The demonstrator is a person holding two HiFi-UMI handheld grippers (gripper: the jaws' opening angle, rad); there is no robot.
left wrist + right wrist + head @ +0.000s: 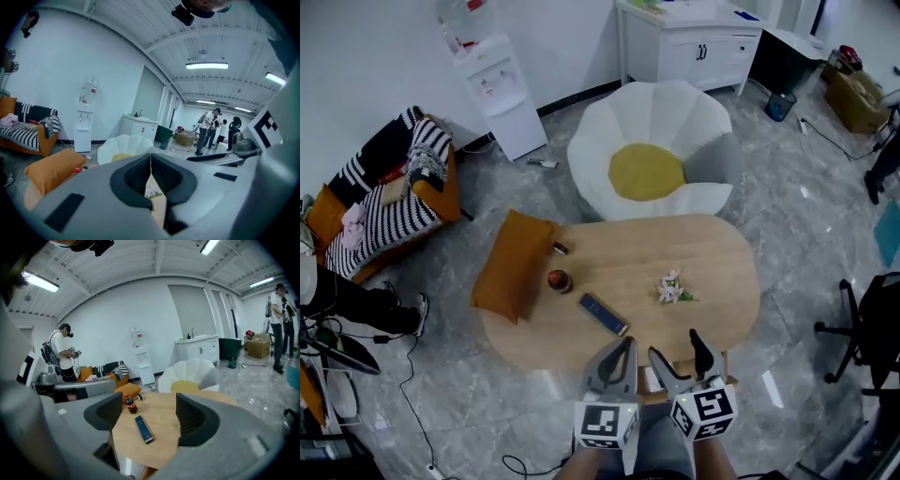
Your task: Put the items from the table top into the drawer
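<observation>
So the only real container on the table (712, 272) is a little bottle (560, 280). It stands upright with a red cap and dark drink inside, just beside the orange cushion (514, 264) that hangs over the left edge. It has a red label, but it's too small to read. What looks like the drawer (652, 378) pokes out under the near edge, pale inside. It's mostly hidden behind the grippers, so I can't tell what's in it.

The dark blue flat box (603, 313) lies flat near the middle of the near side. In the head view its long axis runs diagonally from upper left to lower right, with the far end pointing toward the bottle. Any print on it is unreadable. A small bunch of flowers (672, 288) lies to its right, well apart from it.

The left gripper (623, 345) has its jaws pressed together on nothing. The right gripper (677, 345) has its jaws apart with nothing between them. Both hang over the near edge, touching none of the items.
</observation>
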